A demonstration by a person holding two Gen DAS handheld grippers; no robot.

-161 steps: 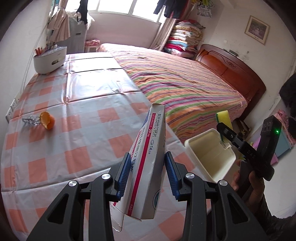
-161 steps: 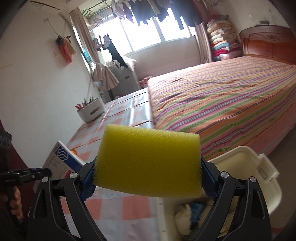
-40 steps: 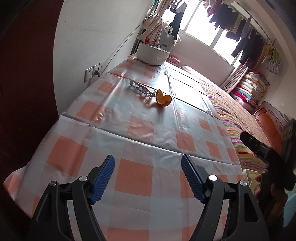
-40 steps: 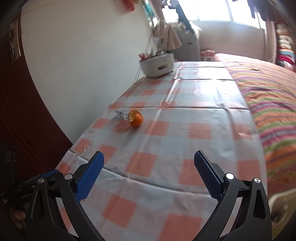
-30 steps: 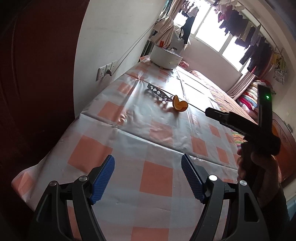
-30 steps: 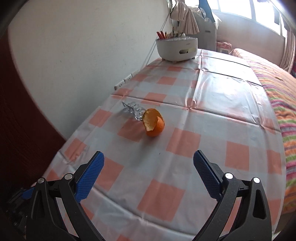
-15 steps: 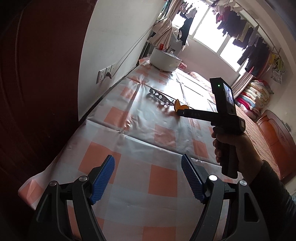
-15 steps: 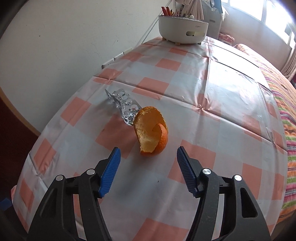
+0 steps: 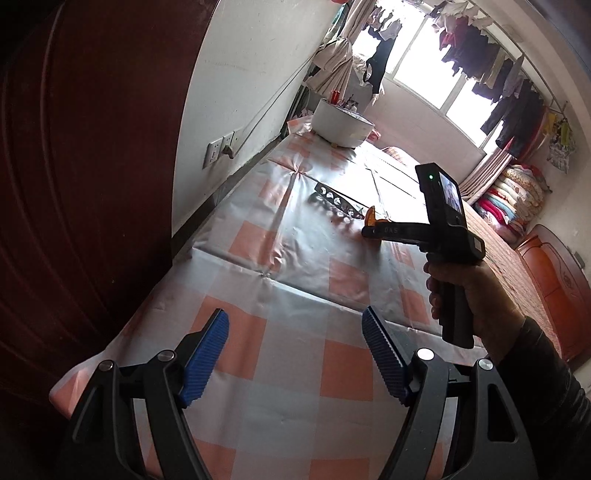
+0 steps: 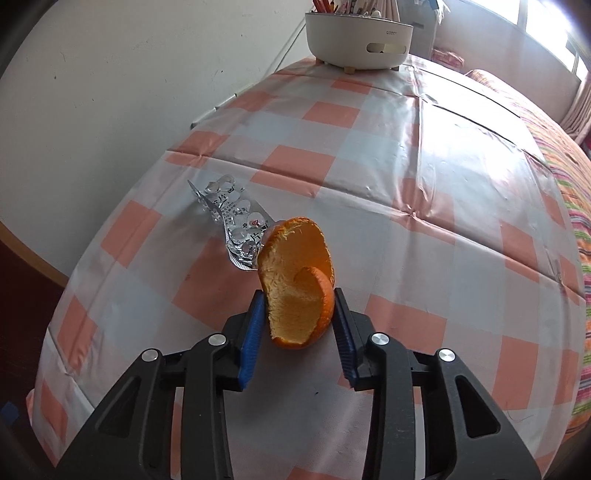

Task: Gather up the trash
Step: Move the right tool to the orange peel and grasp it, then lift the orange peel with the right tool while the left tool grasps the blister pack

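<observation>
A curled orange peel [image 10: 295, 295] lies on the checked tablecloth [image 10: 424, 177], and its far edge touches a silver blister pack [image 10: 236, 221]. My right gripper [image 10: 297, 310] points down at the peel. Its jaws are closing, and the blue pads [image 10: 253, 332] meet the peel on both sides. In the left wrist view a hand holds that right gripper [image 9: 369, 230] low over the table, with a sliver of orange peel [image 9: 370, 215] at its tip and the blister pack [image 9: 336, 201] just beyond. My left gripper [image 9: 295, 343] hovers open over the near end of the table, holding nothing.
A white caddy [image 10: 358, 35] with pens stands at the far end of the table. A wall with a socket [image 9: 218, 149] and a dark red door [image 9: 74, 184] run along the left. A striped bed [image 10: 565, 155] borders the right side.
My right gripper came down and forward onto the orange peel, and its jaws narrowed from wide open until they touch it. The left gripper stayed open and hardly shifted.
</observation>
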